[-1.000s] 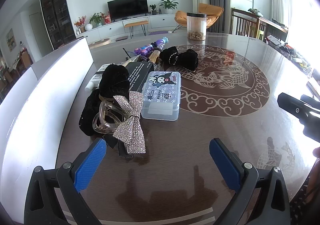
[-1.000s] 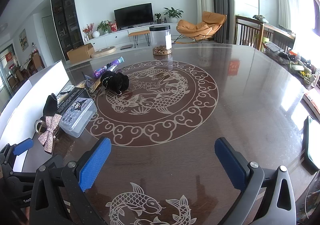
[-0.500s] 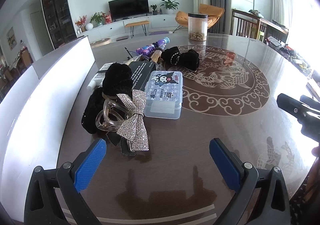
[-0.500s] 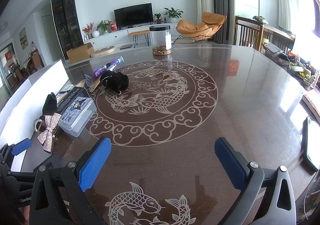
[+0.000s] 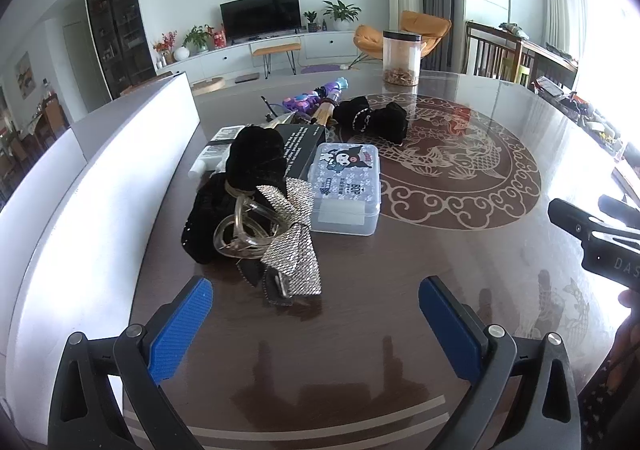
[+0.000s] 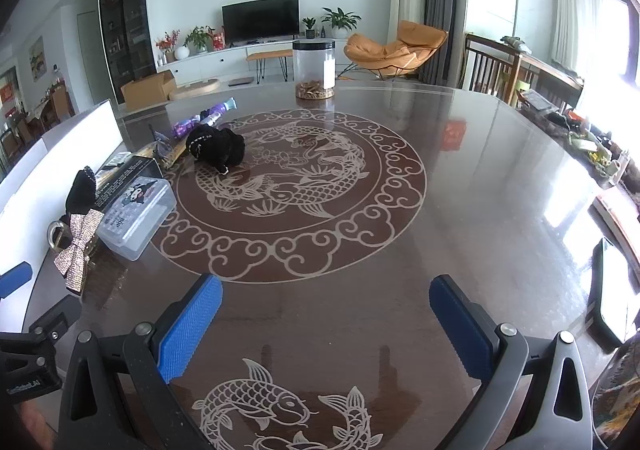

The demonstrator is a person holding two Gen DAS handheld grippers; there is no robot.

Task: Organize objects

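A heap of hair accessories lies at the table's left side: a glittery silver bow clip (image 5: 294, 240) (image 6: 78, 246), a clear claw clip (image 5: 242, 228), black velvet scrunchies (image 5: 248, 166). Beside them stands a clear plastic box with a cartoon lid (image 5: 346, 188) (image 6: 134, 212), and behind it a black carton (image 5: 300, 148). Farther off rest a black fuzzy bow (image 5: 372, 118) (image 6: 216, 148) and a purple toy (image 5: 310, 98). My left gripper (image 5: 316, 314) is open, just short of the silver bow. My right gripper (image 6: 324, 314) is open over bare table.
A white panel (image 5: 100, 186) runs along the table's left edge. A clear jar with a black lid (image 6: 314, 68) stands at the far side. A phone or tablet (image 6: 612, 290) lies at the right edge. The dark table (image 6: 480, 190) bears a fish medallion.
My left gripper has crept slightly forward toward the accessory heap, which looks a little larger now. The right gripper has hardly moved. Both stay open.
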